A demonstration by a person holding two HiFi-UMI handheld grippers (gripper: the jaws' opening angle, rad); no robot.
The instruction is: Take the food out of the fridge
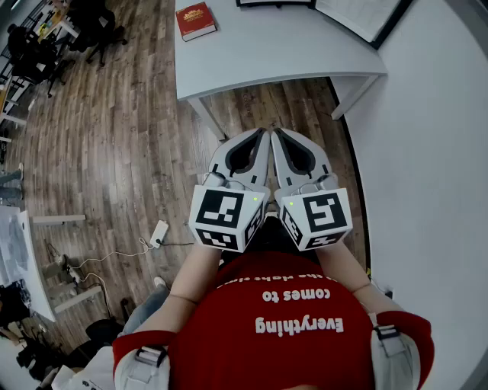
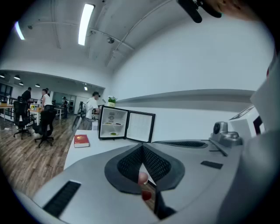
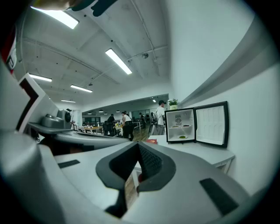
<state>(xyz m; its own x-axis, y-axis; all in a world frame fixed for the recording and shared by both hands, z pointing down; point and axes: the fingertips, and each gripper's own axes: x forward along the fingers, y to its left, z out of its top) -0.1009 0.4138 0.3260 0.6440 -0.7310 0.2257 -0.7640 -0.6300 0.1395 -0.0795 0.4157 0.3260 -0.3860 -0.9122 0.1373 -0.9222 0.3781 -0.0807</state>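
Food (image 2: 113, 133): small dishes on the shelves of a compact fridge (image 2: 102, 124) standing on the white table (image 1: 290, 53), its door (image 2: 140, 127) swung fully open; the dishes are too small to identify, though one looks green. None has been reached, and both grippers are well apart from the fridge. The left gripper (image 1: 261, 142) and right gripper (image 1: 279, 139) are held side by side, roughly level and close to the person's chest; each has its jaws closed together on nothing. This is probably a neutral carry before the approach; the open door already leaves the shelves free to reach.

The two gripper views look straight into the lit fridge interior and show the office with seated and standing people beyond; the head view shows none of this. The head view alone gives the layout: the marker cubes (image 1: 229, 217) on the grippers, the strip of wooden floor (image 1: 137, 152) between person and table, and the red book (image 1: 196, 20) near the table's left edge.
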